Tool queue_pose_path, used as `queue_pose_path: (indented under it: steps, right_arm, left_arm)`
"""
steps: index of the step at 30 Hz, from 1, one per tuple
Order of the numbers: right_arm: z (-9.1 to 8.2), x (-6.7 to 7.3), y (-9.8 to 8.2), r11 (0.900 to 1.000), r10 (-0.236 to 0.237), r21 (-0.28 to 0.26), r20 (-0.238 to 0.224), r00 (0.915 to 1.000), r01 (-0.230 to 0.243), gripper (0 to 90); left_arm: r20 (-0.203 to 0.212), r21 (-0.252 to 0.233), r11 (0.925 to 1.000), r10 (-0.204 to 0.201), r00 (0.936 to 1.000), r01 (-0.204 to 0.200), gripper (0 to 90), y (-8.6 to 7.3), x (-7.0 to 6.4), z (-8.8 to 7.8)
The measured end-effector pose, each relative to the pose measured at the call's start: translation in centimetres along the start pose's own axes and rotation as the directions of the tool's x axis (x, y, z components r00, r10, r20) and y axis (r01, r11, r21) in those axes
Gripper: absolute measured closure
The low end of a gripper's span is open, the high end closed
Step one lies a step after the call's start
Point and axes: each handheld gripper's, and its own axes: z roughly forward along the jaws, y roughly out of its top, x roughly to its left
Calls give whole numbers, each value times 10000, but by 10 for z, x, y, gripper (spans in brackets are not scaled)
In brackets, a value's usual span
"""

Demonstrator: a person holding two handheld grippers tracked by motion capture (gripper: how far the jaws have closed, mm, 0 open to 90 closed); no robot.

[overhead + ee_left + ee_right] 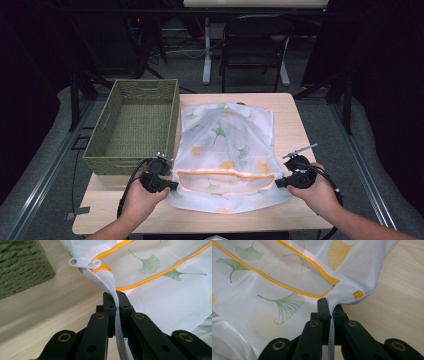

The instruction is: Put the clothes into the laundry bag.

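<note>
A white mesh laundry bag (226, 145) printed with green and yellow ginkgo leaves lies on the wooden table, its orange-zippered mouth facing the person. My left gripper (170, 184) is shut on the bag's left corner; in the left gripper view its jaws pinch the white fabric (116, 305) just below the white zipper pull (83, 263). My right gripper (279, 182) is shut on the bag's right corner, where the mesh (331, 322) is pinched between the jaws near the zipper's orange end (358, 294). The zipper opening (225, 180) is stretched between the two grippers.
A green woven basket (111, 129) stands empty at the table's left, right beside the left gripper; its wall (22, 267) is close in the left gripper view. Bare table (290, 117) lies right of the bag. A chair (255, 45) and table legs stand beyond the far edge.
</note>
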Motion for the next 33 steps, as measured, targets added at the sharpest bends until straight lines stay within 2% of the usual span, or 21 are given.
queue_pose_path:
  steps: [2, 3, 4, 6, 7, 8, 10, 11, 15, 17, 18, 20, 21, 22, 23, 24, 25, 32, 33]
  right_arm:
    - [1, 0, -1, 9999, 83, 135, -44, 10000, -82, 888]
    - [4, 0, -4, 9998, 171, -71, 47, 9998, -170, 888]
    - [5, -1, -5, 10000, 55, -11, -79, 10000, -55, 888]
    - [7, 0, -7, 9999, 113, 86, -41, 9999, -113, 888]
    - [9, 0, -8, 10000, 58, -38, -135, 9999, -58, 888]
    - [10, -1, -9, 10000, -53, 47, -14, 10000, 53, 888]
    - [15, 1, -12, 9997, 147, -194, -74, 9999, -148, 887]
    - [16, -1, -13, 10000, 29, -31, -99, 9999, -29, 887]
    - [22, -2, -17, 9997, 92, 242, -135, 9999, -89, 887]
    - [24, -1, -19, 9999, 20, 160, -160, 9999, -17, 887]
    - [24, -1, -20, 9995, 52, 299, -100, 9999, -49, 887]
    - [26, -2, -23, 9998, 64, 194, -239, 9997, -59, 887]
    - [28, -1, -25, 9996, 288, 1, -143, 9995, -288, 887]
    - [27, -3, -26, 9994, 190, 276, -189, 9996, -185, 887]
    - [29, -4, -29, 9995, 297, 122, -263, 9992, -294, 887]
    - [30, -6, -31, 9995, 242, 215, -253, 9994, -237, 886]
    - [31, -7, -33, 9989, 400, 275, -269, 9988, -392, 886]
    - [42, -13, -48, 9971, 767, 47, -355, 9964, -766, 873]
    - [43, -14, -49, 9969, 765, -121, -497, 9958, -772, 871]
  left_arm:
    - [-29, -19, 10000, 3, 10000, -3, 883, -3, 1, 3]
    - [-41, -15, 10000, 29, 10000, -29, 882, -4, 1, 5]
    - [0, -41, 10000, -8, 10000, 8, 882, -6, 2, 7]
    - [5, -35, 10000, -4, 10000, 4, 882, -9, 3, 10]
    - [1, -30, 10000, -49, 10000, 49, 882, -10, 2, 12]
    - [-20, -51, 10000, -11, 10000, 11, 882, -12, 2, 13]
    - [-37, -11, 10000, 29, 10000, -29, 881, -14, 3, 16]
    - [-19, -16, 10000, -5, 10000, 5, 881, -16, 3, 18]
    - [12, 24, 9999, -114, 9999, 114, 880, -22, 6, 24]
    - [30, 4, 9999, -140, 9999, 140, 879, -24, 7, 26]
    - [39, 3, 9999, -150, 9999, 150, 879, -25, 8, 28]
    - [63, -15, 9999, -155, 9999, 156, 878, -28, 9, 31]
    - [37, -36, 9999, -150, 9999, 150, 877, -29, 9, 32]
    - [42, -79, 9998, -199, 9998, 199, 876, -31, 9, 34]
    - [71, -49, 9998, -191, 9998, 191, 874, -32, 10, 36]
    - [94, -64, 9998, -189, 9998, 189, 872, -33, 11, 38]
    - [95, -78, 9997, -218, 9997, 219, 869, -35, 11, 41]
    - [205, -252, 9991, -335, 9992, 340, 865, -40, 15, 48]
    - [224, -289, 9988, -382, 9990, 389, 863, -41, 16, 49]
